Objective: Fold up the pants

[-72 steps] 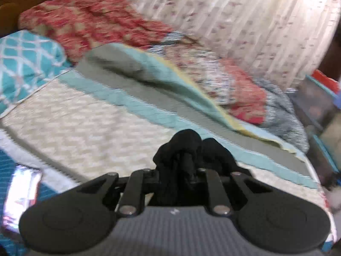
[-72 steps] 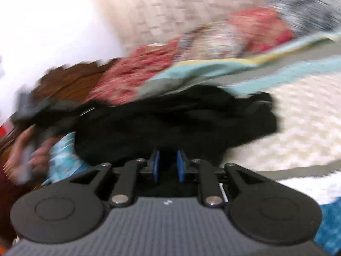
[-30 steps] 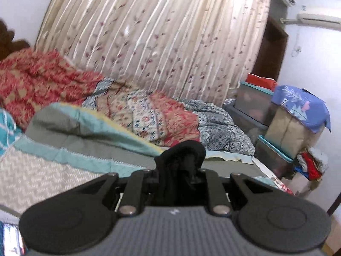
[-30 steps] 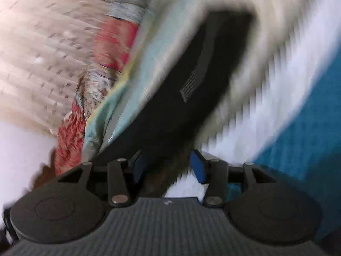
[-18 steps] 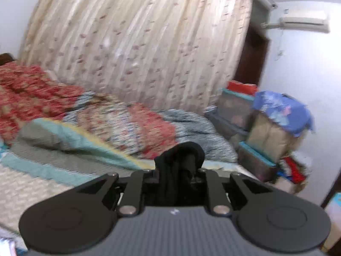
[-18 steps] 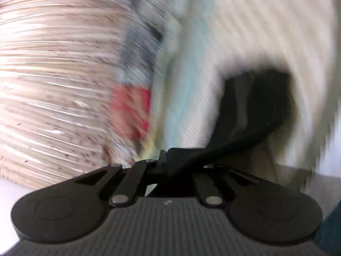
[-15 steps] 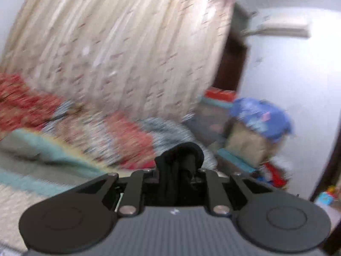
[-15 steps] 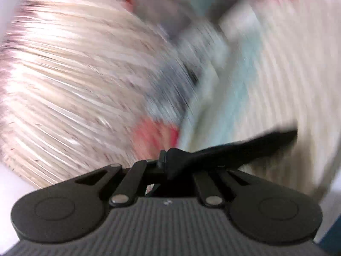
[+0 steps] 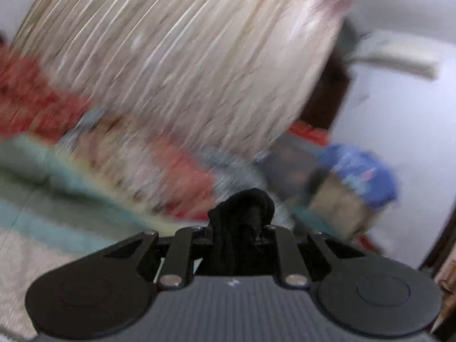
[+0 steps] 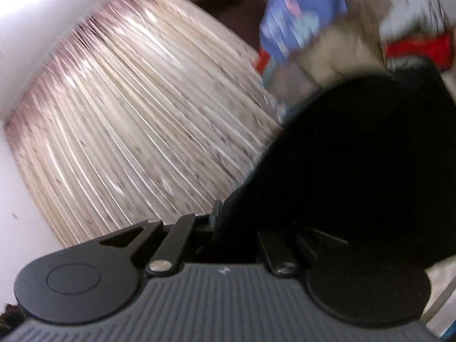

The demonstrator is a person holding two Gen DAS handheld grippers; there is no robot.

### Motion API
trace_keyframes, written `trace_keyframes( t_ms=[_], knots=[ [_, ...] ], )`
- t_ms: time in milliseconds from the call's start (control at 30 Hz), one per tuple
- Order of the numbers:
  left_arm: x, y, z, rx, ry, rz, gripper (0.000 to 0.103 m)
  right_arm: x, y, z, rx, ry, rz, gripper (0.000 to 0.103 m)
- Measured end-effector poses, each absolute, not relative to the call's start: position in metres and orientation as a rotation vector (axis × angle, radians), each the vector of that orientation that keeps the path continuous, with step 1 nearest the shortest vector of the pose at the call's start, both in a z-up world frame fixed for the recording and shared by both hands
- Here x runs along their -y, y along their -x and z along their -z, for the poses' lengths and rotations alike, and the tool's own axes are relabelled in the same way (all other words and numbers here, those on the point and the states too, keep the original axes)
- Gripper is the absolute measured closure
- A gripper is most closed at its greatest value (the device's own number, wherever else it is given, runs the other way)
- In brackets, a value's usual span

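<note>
**Both grippers hold the black pants up in front of the curtain, ready to be spread out.**

The left gripper (image 9: 242,228) is nearly shut on a bunched wad of the pants (image 9: 242,213), which pokes up between its jaws. The right gripper (image 10: 228,228) is clamped fully down on a flat edge of the same pants (image 10: 356,156); from there the cloth fans out broad and dark to the right of the curtain (image 10: 136,119). Both views are blurred, so I cannot tell whether waist or cuff is gripped. To do this step well, I judge the two grips should be drawn apart until the cloth hangs taut and flat, then lowered evenly onto the bed (image 9: 42,199) below the curtain. The long axis probably runs from one grip to the other, though no single view shows it whole.
</note>
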State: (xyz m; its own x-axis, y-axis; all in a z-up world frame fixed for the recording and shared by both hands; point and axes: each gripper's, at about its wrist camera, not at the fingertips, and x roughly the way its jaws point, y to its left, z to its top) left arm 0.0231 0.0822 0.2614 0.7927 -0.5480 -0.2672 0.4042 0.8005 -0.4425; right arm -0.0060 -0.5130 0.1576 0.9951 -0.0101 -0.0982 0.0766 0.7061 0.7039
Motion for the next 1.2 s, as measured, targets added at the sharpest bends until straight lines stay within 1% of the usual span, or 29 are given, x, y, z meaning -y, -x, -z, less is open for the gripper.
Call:
trace_keyframes(
  t_ms=[67,167,233,267,300,333,367,400,433,500,567,700,767,800,833,867,933,967,1000,1033,1067,1100,1200],
  knots=[
    [-0.088,-0.061,-0.229,-0.473,0.37,0.464,0.088,0.505,-0.026,-0.134,-0.164,-0.771,0.074,0.098],
    [-0.099,-0.105,-0.199,-0.539,0.372,0.38,0.088,0.493,-0.095,-0.102,-0.291,-0.791,0.089,0.098],
    [-0.107,-0.135,-0.19,-0.538,0.363,0.306,0.087,0.475,-0.136,-0.099,-0.349,-0.785,0.09,0.098],
    [-0.114,-0.144,-0.187,-0.531,0.363,0.263,0.084,0.467,-0.159,-0.098,-0.37,-0.77,0.077,0.094],
    [-0.116,-0.157,-0.18,-0.537,0.368,0.213,0.083,0.452,-0.172,-0.101,-0.39,-0.745,0.052,0.093],
    [-0.12,-0.171,-0.171,-0.563,0.376,0.151,0.065,0.44,-0.188,-0.094,-0.428,-0.715,0.034,0.086],
    [-0.123,-0.178,-0.159,-0.599,0.381,0.074,0.048,0.432,-0.199,-0.086,-0.478,-0.716,0.029,0.061],
    [-0.128,-0.178,-0.147,-0.632,0.394,0.013,0.046,0.424,-0.203,-0.077,-0.53,-0.739,0.043,0.048],
    [-0.134,-0.175,-0.137,-0.66,0.417,0.01,0.046,0.414,-0.194,-0.069,-0.559,-0.744,0.028,0.046],
    [-0.146,-0.154,-0.12,-0.697,0.463,0.069,0.045,0.391,-0.177,-0.055,-0.603,-0.693,-0.091,0.049],
    [-0.158,-0.125,-0.099,-0.749,0.513,0.092,0.033,0.365,-0.148,-0.035,-0.67,-0.603,-0.213,0.052],
    [-0.169,-0.065,-0.068,-0.858,0.669,0.205,0.024,0.312,-0.115,-0.003,-0.786,-0.47,-0.361,0.051],
    [-0.161,-0.04,-0.058,-0.901,0.72,0.263,0.011,0.292,-0.118,0.005,-0.814,-0.471,-0.383,0.051],
    [-0.155,-0.028,-0.056,-0.911,0.73,0.294,0.009,0.282,-0.123,0.009,-0.832,-0.487,-0.377,0.051],
    [-0.149,-0.018,-0.053,-0.917,0.742,0.323,0.005,0.273,-0.127,0.016,-0.853,-0.506,-0.375,0.051],
    [-0.14,-0.011,-0.05,-0.93,0.751,0.349,0.0,0.264,-0.132,0.022,-0.874,-0.518,-0.365,0.054],
    [-0.119,-0.004,-0.043,-0.973,0.714,0.387,0.001,0.249,-0.13,0.019,-0.886,-0.525,-0.323,0.069],
    [-0.109,-0.004,-0.041,-0.983,0.672,0.385,0.011,0.246,-0.128,0.017,-0.871,-0.526,-0.31,0.072],
    [-0.1,-0.004,-0.039,-0.999,0.609,0.371,0.023,0.245,-0.122,0.01,-0.86,-0.537,-0.302,0.073],
    [-0.096,-0.004,-0.039,-1.022,0.564,0.36,0.06,0.248,-0.116,0.002,-0.838,-0.55,-0.297,0.074],
    [-0.095,-0.007,-0.038,-1.044,0.545,0.346,0.085,0.255,-0.108,-0.01,-0.797,-0.555,-0.299,0.075],
    [-0.1,-0.007,-0.038,-1.049,0.568,0.341,0.091,0.262,-0.101,-0.022,-0.755,-0.557,-0.296,0.075],
    [-0.123,0.0,-0.05,-1.001,0.656,0.339,0.091,0.316,-0.065,-0.068,-0.591,-0.585,-0.203,0.075]
  ],
)
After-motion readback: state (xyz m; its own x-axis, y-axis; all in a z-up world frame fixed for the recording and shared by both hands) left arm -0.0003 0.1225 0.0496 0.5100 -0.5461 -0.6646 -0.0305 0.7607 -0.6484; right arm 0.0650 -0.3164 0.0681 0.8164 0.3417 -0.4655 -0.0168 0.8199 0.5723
